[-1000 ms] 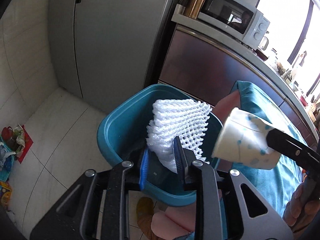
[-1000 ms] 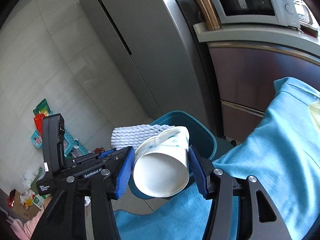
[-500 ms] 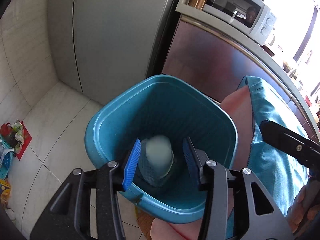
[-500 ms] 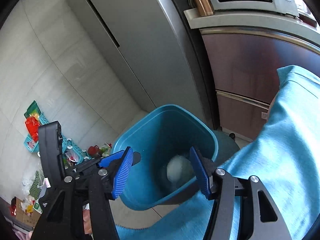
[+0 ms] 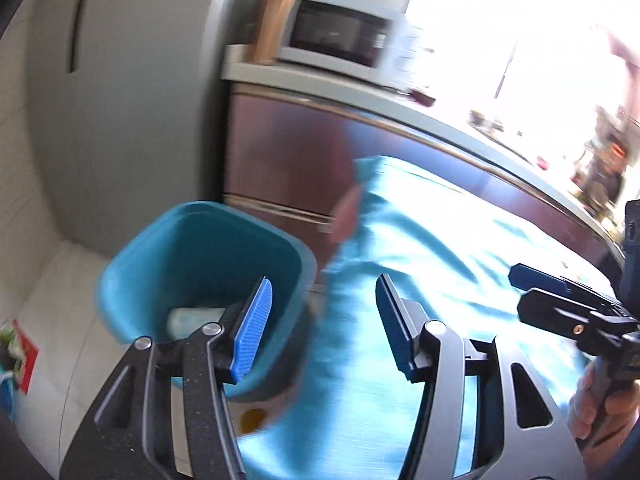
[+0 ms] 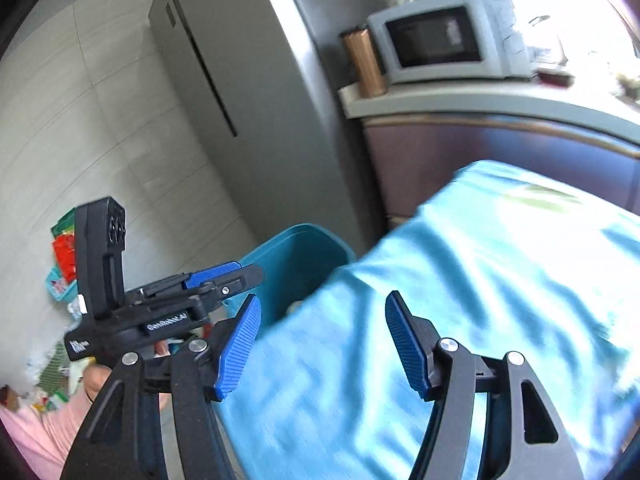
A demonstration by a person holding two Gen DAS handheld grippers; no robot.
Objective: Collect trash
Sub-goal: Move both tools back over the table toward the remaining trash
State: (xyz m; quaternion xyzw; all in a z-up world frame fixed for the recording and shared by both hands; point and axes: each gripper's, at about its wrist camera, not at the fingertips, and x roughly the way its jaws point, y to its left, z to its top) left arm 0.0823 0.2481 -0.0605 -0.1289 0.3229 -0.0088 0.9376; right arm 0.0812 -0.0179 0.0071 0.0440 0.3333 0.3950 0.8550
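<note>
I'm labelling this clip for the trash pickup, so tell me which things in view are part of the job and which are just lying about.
Part of the job:
- teal bin
- pale trash inside the bin
- left hand-held gripper, open, empty
- right hand-held gripper, open, empty

Just lying about:
- microwave
- copper tumbler
- fridge
- blue cloth

On my right wrist view, white lettering reading "GenRobot.AI" stands on the black body of the left gripper (image 6: 224, 276), along its side below the blue pad. A second white mark sits lower left on the same body; it is too blurred for me to read. The microwave (image 6: 436, 40) front shows no legible marking. My left wrist view carries no readable text.
</note>
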